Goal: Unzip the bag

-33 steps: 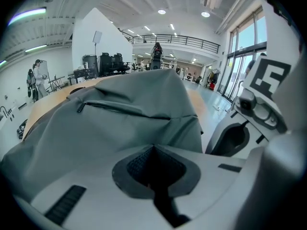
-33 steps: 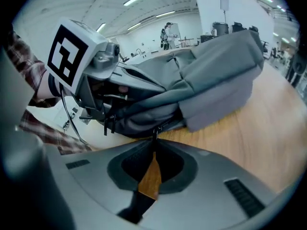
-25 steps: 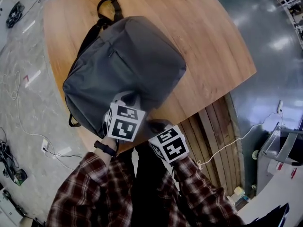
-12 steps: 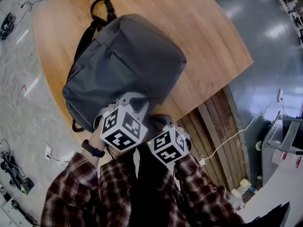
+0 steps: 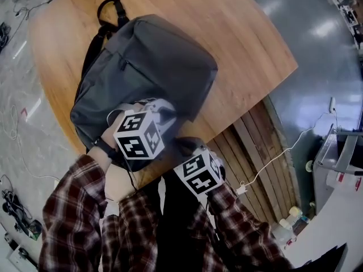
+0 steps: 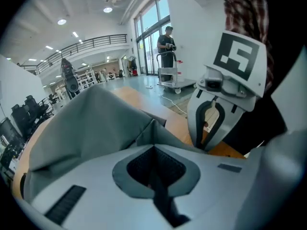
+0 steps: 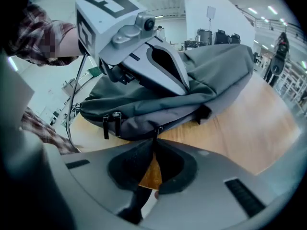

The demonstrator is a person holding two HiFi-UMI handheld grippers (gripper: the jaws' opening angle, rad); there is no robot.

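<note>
A grey backpack [image 5: 153, 61] lies flat on a round wooden table [image 5: 238, 33]. My left gripper [image 5: 163, 111] rests on the bag's near part. In the left gripper view its jaws are shut on a raised fold of the bag's fabric [image 6: 152, 128]. My right gripper [image 5: 182, 146] sits at the bag's near edge, beside the left one. In the right gripper view it is shut on a small black zipper pull [image 7: 156, 130] hanging from the bag's seam. Two more black pulls [image 7: 110, 123] hang further left on that seam.
The bag's carry handle [image 5: 110, 7] points away from me. The table's near edge [image 5: 227, 123] runs just past the grippers, with wooden slats [image 5: 249, 146] and a white cable [image 5: 283, 152] on the floor below. A person [image 6: 168, 37] stands far off by a cart.
My left gripper has swung left and up over the bag, its marker cube turning. The right gripper has stayed at the bag's near edge.
</note>
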